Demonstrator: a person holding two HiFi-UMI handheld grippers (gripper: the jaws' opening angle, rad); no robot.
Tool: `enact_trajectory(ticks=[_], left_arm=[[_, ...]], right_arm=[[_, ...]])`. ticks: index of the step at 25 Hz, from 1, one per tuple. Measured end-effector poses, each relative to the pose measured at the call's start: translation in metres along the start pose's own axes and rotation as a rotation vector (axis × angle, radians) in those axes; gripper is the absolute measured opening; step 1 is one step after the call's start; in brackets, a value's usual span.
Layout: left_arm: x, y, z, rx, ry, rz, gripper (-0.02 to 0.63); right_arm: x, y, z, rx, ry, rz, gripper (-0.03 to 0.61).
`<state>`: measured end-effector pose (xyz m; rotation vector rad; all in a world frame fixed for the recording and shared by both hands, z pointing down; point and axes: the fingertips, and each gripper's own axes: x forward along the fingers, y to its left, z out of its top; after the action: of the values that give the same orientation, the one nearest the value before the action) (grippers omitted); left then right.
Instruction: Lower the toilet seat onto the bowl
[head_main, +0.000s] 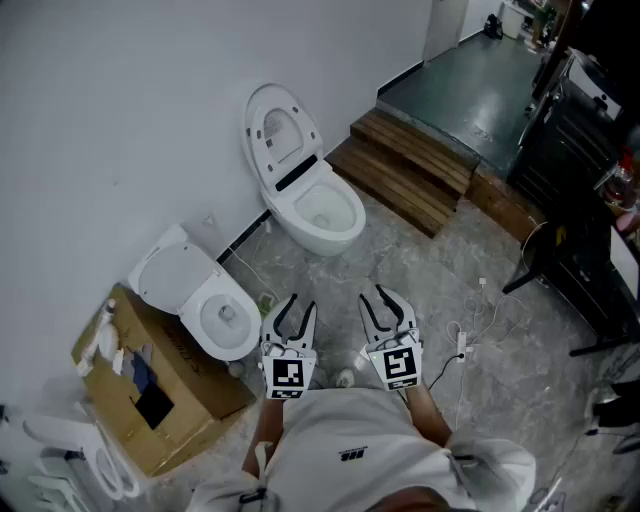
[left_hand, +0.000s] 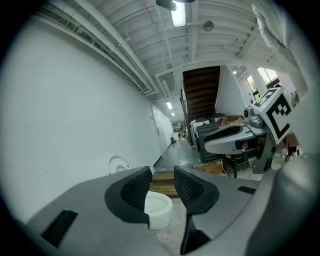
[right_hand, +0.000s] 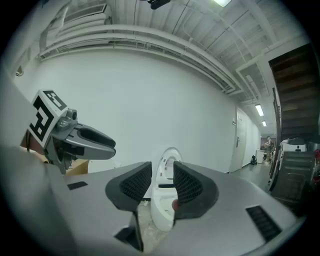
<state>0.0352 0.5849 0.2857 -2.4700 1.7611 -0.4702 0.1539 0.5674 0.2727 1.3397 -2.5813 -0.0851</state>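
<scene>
A white toilet stands against the wall with its seat and lid (head_main: 282, 130) raised upright over the open bowl (head_main: 325, 215). Both grippers are held side by side low in the head view, well short of the toilet. My left gripper (head_main: 302, 306) is shut and empty, and so is my right gripper (head_main: 380, 297). In the left gripper view the bowl (left_hand: 159, 211) shows between and beyond the jaws of the left gripper (left_hand: 162, 175). In the right gripper view the upright seat (right_hand: 169, 167) shows beyond the right gripper (right_hand: 162, 172).
A second white toilet (head_main: 205, 305) sits at the left beside a cardboard box (head_main: 150, 400). Wooden steps (head_main: 405, 165) rise to a dark platform right of the toilet. Cables (head_main: 470, 330) lie on the stone floor, and black furniture legs (head_main: 545, 262) stand at the right.
</scene>
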Motion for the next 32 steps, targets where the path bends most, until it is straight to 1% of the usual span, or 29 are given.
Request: enact_trajectory(ticks=[3,7,10,12,16,19,22,29,32], left_arm=[[0.007,0.004,0.0,0.0,-0.002,-0.001,0.162],[0.02,0.011,-0.002,0.003,-0.002,-0.007,0.163],[0.035,0.018,-0.005,0.001,0.0,-0.017,0.162],[0.046,0.026,-0.007,-0.003,0.003,-0.02,0.162],[0.071,0.047,-0.011,-0.005,0.008,-0.032,0.162],[0.09,0.068,-0.015,-0.009,0.009,-0.042,0.163],[0.108,0.088,-0.019,-0.009,0.009,-0.052,0.163],[0.151,0.13,-0.023,-0.01,0.004,-0.091,0.163],[0.169,0.144,-0.023,-0.004,0.0,-0.111,0.162]], right_arm=[[0.011,-0.004,-0.002,-0.011,-0.034,-0.001,0.118],[0.023,-0.006,0.002,0.057,-0.013,-0.009,0.124],[0.038,-0.009,-0.003,0.067,0.0,-0.001,0.143],[0.051,-0.012,-0.005,0.076,0.009,0.002,0.144],[0.081,-0.022,-0.01,0.064,0.013,-0.001,0.144],[0.107,-0.025,-0.006,0.08,0.035,-0.01,0.144],[0.132,-0.027,-0.005,0.072,0.051,-0.021,0.144],[0.187,-0.035,-0.004,0.06,0.062,-0.052,0.144],[0.206,-0.039,0.0,0.069,0.084,-0.069,0.144]])
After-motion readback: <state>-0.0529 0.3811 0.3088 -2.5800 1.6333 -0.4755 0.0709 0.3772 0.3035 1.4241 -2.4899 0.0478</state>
